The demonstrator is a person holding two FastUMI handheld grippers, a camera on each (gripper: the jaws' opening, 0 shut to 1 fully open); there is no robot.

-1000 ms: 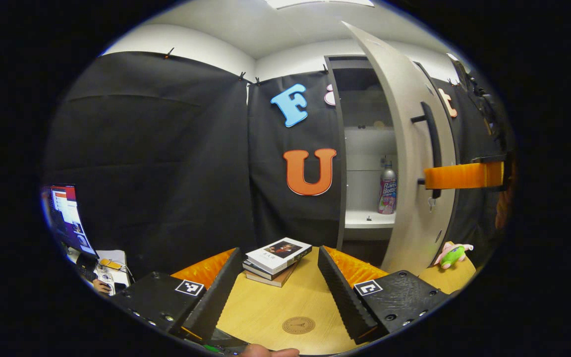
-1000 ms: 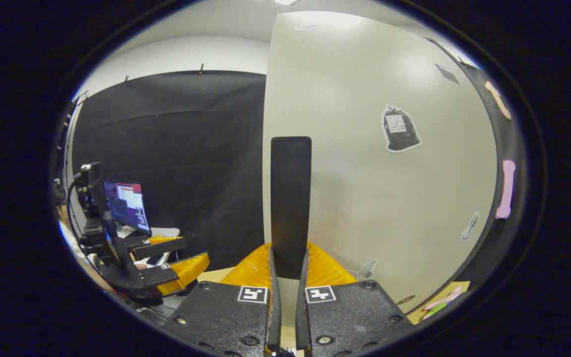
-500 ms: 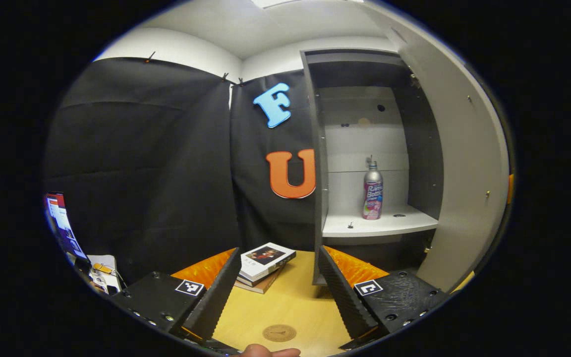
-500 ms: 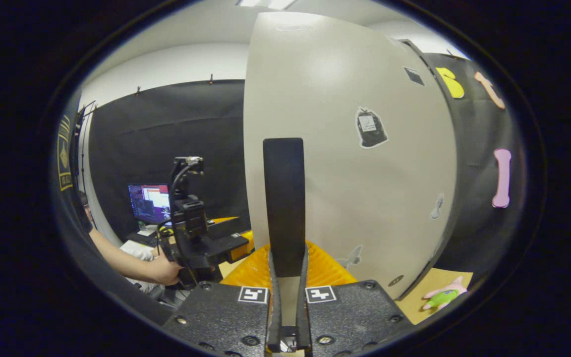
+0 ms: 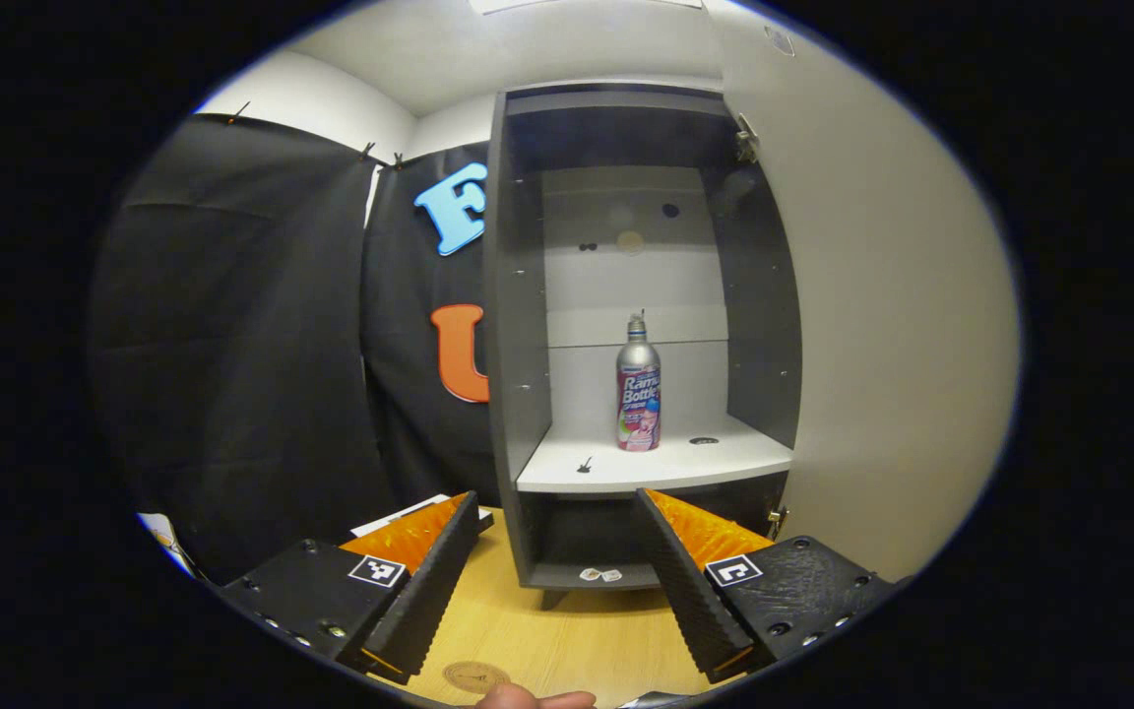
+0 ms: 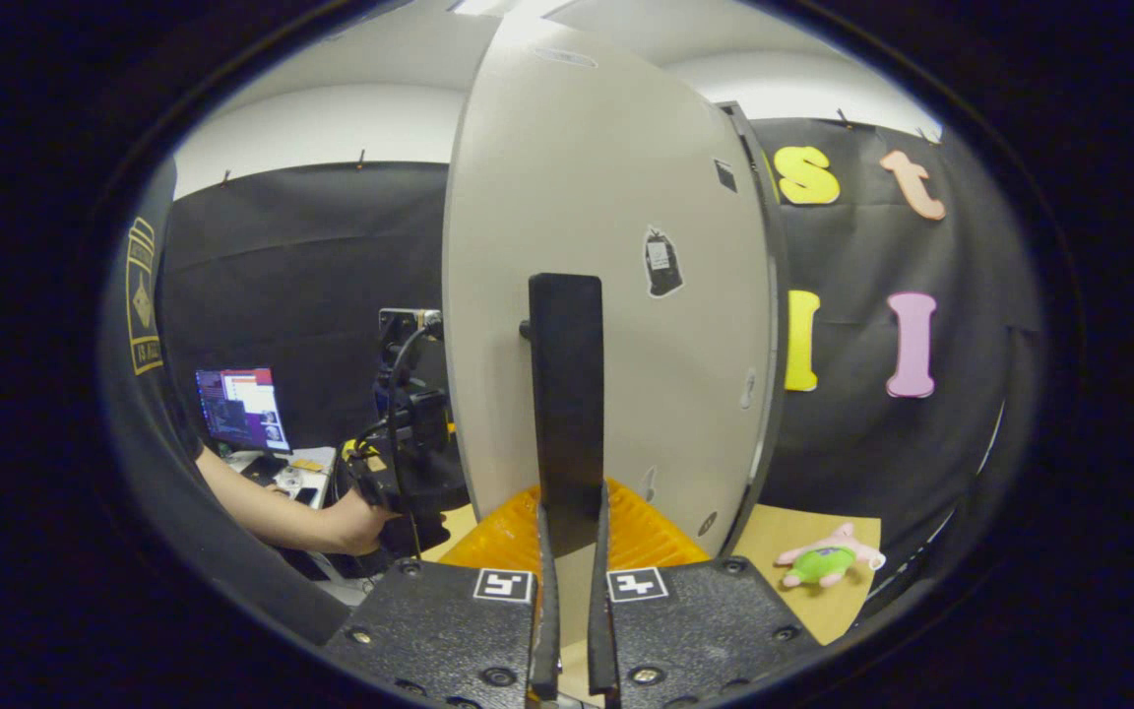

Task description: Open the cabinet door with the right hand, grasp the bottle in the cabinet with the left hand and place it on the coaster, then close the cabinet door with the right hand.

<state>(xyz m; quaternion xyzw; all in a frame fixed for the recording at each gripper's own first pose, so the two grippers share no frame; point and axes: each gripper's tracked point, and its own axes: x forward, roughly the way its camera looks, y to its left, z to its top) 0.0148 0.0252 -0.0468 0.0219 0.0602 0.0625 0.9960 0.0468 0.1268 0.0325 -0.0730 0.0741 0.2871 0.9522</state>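
Note:
In the left gripper view the dark cabinet [image 5: 513,325] stands open. A silver and pink bottle [image 5: 638,389] is upright on its white shelf [image 5: 656,463], straight ahead of my left gripper [image 5: 557,576], which is open and empty some way short of the shelf. A round brown coaster [image 5: 475,676] lies on the wooden table [image 5: 567,640] near that gripper's left finger. In the right gripper view my right gripper [image 6: 567,527] is shut on the black door handle [image 6: 566,394] of the pale cabinet door [image 6: 626,197].
The door's inner face [image 5: 892,345] stands to the right of the cabinet opening. A green and pink plush toy [image 6: 828,563] lies on the table beyond the door. A person's hand holds the left gripper [image 6: 409,463], with a monitor [image 6: 237,409] behind it.
The door has swung from partly open to wide open with my right gripper on its handle. My left gripper has turned towards the cabinet, bringing the bottle to the middle of its view.

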